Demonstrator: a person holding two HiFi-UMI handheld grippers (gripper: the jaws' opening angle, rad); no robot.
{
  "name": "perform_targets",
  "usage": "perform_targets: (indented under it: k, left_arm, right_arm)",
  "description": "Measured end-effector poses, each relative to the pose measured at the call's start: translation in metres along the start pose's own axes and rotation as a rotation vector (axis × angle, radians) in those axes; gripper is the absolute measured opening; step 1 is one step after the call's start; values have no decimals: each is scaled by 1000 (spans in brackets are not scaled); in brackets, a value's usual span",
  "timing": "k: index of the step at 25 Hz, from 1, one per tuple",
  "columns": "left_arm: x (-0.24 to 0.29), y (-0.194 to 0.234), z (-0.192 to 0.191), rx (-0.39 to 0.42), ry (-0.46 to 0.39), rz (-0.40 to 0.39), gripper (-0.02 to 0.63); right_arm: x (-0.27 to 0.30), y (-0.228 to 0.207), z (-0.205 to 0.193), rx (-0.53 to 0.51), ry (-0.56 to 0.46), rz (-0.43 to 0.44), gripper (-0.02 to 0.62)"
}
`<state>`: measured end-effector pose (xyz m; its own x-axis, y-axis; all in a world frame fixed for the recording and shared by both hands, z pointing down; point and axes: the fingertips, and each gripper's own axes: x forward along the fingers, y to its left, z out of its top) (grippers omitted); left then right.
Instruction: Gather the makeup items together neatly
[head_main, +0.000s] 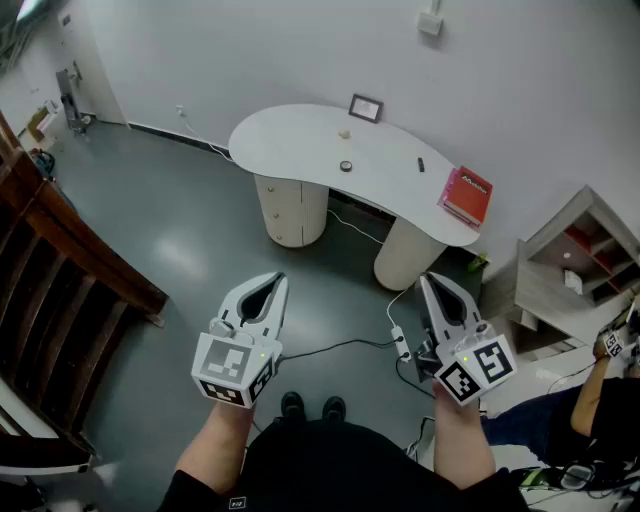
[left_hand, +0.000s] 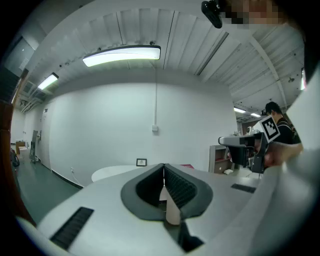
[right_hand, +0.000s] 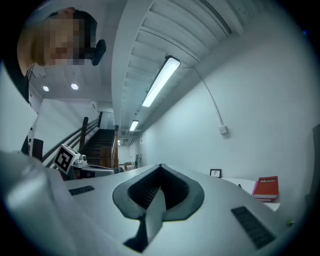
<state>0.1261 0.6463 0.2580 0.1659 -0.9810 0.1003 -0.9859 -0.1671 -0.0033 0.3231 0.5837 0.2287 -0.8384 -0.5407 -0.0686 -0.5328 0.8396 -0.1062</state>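
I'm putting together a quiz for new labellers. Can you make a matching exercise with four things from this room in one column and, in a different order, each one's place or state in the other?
Things:
1. red book
2. picture frame
3. round dark item
4. left gripper

Places or states:
A. shut with nothing in it, held well short of the white table
B. at the table's right end
C. near the middle of the tabletop
D. at the table's back edge

Pairs: 1-B, 2-D, 3-C, 4-A
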Motion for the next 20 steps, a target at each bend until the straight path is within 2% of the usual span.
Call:
perform_targets:
  k: [16,20]
  left_arm:
    - [10,-33,-3,-8,15,22,14]
    - [11,-44,-1,-11,12,27,14]
  right_arm:
    - [-22,-15,-1,1,-1,48,34]
    - [-29,-25,0,37,-22,56,35]
